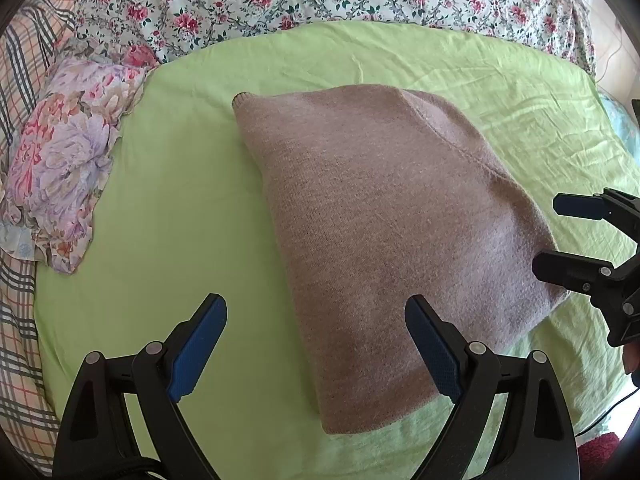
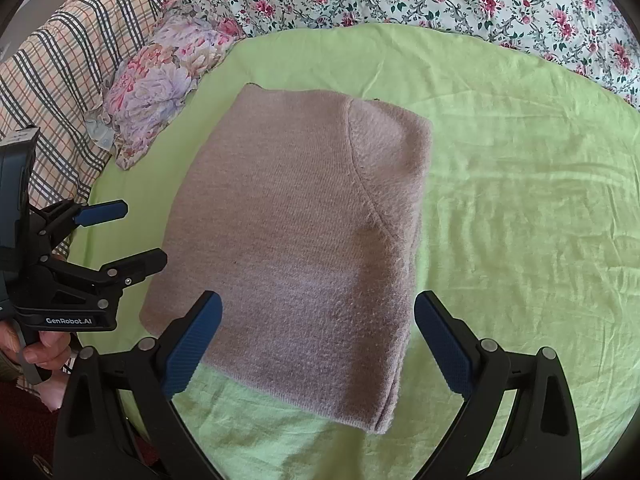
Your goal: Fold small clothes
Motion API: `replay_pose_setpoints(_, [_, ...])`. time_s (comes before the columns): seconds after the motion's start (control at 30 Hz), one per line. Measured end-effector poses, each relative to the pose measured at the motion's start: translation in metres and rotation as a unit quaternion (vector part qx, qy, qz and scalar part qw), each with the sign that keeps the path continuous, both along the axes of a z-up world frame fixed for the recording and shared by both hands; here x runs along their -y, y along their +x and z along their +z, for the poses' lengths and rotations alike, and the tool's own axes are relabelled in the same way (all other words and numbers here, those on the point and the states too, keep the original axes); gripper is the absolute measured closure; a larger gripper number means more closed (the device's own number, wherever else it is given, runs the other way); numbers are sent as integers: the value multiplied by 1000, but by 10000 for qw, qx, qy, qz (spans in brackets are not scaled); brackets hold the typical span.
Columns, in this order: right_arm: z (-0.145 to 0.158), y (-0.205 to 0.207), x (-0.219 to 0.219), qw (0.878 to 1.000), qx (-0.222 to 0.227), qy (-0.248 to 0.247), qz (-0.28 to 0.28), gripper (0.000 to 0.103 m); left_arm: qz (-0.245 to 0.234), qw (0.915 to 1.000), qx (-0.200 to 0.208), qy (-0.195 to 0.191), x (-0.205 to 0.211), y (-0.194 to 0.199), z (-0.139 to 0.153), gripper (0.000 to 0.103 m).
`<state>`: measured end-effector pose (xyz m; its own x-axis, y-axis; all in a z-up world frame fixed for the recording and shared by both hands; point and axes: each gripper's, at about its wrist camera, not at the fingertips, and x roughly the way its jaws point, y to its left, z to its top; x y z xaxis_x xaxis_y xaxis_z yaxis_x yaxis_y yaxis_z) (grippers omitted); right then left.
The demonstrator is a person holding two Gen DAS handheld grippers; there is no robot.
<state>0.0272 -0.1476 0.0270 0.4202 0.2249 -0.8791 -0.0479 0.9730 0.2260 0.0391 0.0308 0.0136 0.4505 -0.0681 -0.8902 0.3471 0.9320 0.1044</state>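
From the left wrist view, the left gripper (image 1: 316, 340) hangs with its blue-padded jaws spread wide and nothing between them. The folded pinkish-brown knitted sweater (image 1: 384, 240) lies flat on the light green bedsheet (image 1: 176, 184), ahead of this tool and to its right, its near edge passing under the right-hand finger. Its long axis runs from close by the tool away and leftward. The right gripper (image 1: 568, 236) hovers at the sweater's right-hand corner, jaws apart, holding nothing. A crumpled floral cloth (image 1: 64, 160) sits well off to the left.

From the right wrist view, the right gripper (image 2: 316, 336) gapes over the sweater's (image 2: 304, 248) near hem; the garment stretches straight away from it. The left gripper (image 2: 124, 236) waits just beside its left edge.

I'd judge the fold nearly finished; next would be a last halving, each tool pinching a near corner.
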Motion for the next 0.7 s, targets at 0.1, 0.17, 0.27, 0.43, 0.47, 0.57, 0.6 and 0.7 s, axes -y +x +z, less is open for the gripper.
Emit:
replay_pose_setpoints(0.1, [0, 0, -1, 10000, 17, -17, -13, 6, 9, 10000, 12, -9, 1, 1, 0, 12])
replay_pose_setpoints(0.17, [0, 1, -1, 10000, 15, -4, -33, 6, 12, 10000, 14, -12, 1, 1, 0, 12])
replay_pose_setpoints(0.27, [0, 1, -1, 10000, 27, -6, -46, 6, 17, 10000, 17, -19, 2, 1, 0, 12])
replay_pose_setpoints(0.43, [1, 1, 0, 10000, 46, 1, -38, 6, -10, 10000, 22, -38, 4, 1, 1, 12])
replay_pose_setpoints(0.47, [1, 1, -1, 10000, 49, 4, -41, 6, -16, 10000, 26, -35, 4, 1, 1, 12])
replay_pose_setpoints(0.57, [2, 1, -2, 10000, 58, 13, -28, 6, -26, 10000, 45, -35, 4, 1, 2, 12])
replay_pose_setpoints(0.6, [2, 1, -2, 10000, 68, 14, -34, 6, -20, 10000, 46, -37, 4, 1, 2, 12])
replay_pose_setpoints(0.7, [3, 2, -2, 10000, 86, 23, -38, 6, -15, 10000, 49, -46, 4, 2, 3, 12])
